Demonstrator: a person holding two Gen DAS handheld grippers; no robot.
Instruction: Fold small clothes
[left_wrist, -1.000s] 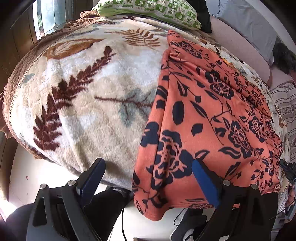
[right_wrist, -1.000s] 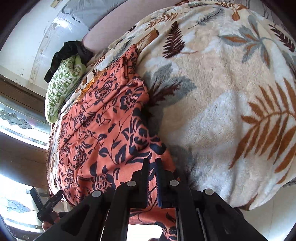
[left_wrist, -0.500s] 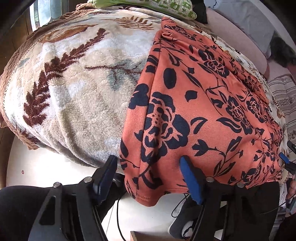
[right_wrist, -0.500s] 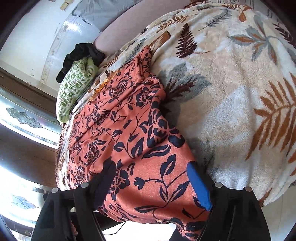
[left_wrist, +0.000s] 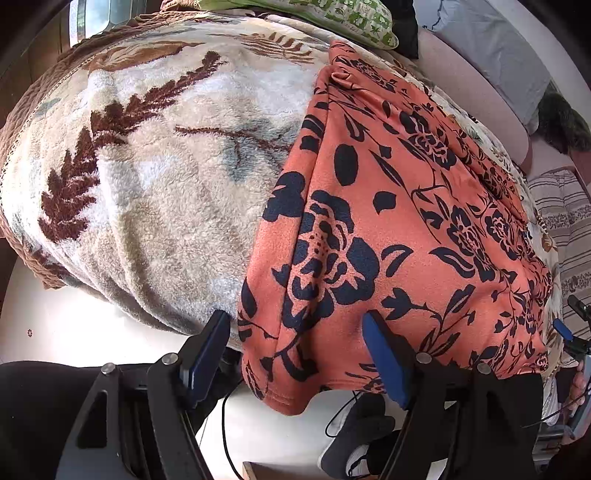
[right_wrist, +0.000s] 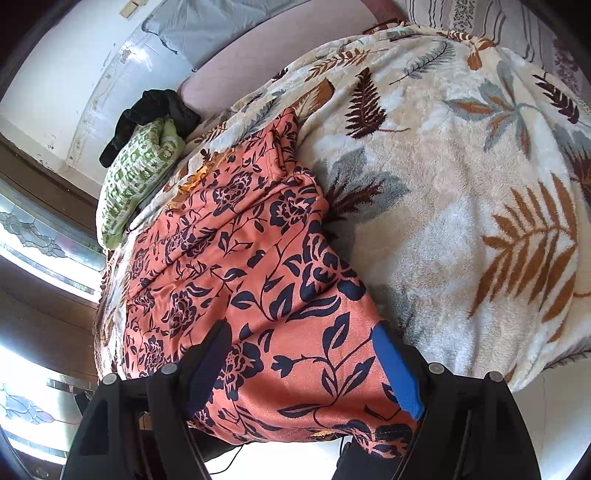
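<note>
An orange garment with a dark blue flower print (left_wrist: 388, 229) lies spread on a leaf-patterned fleece blanket (left_wrist: 155, 177), its near hem hanging over the bed's edge. My left gripper (left_wrist: 295, 350) is open, its blue-padded fingers on either side of the hem's left corner. In the right wrist view the same garment (right_wrist: 240, 277) stretches away to the left. My right gripper (right_wrist: 306, 358) is open, its jaws astride the hem's right corner. Neither gripper holds cloth.
A green-and-white patterned pillow (left_wrist: 332, 18) and dark clothing (right_wrist: 155, 110) lie at the far end of the bed. A striped cloth (left_wrist: 565, 229) lies at the right. Pale floor with a cable (left_wrist: 225, 424) and a dark shoe (left_wrist: 354, 443) shows below the bed's edge.
The right gripper was shut one second ago and has opened over the hem. The left gripper has stayed open and come closer to the hem's left corner.
</note>
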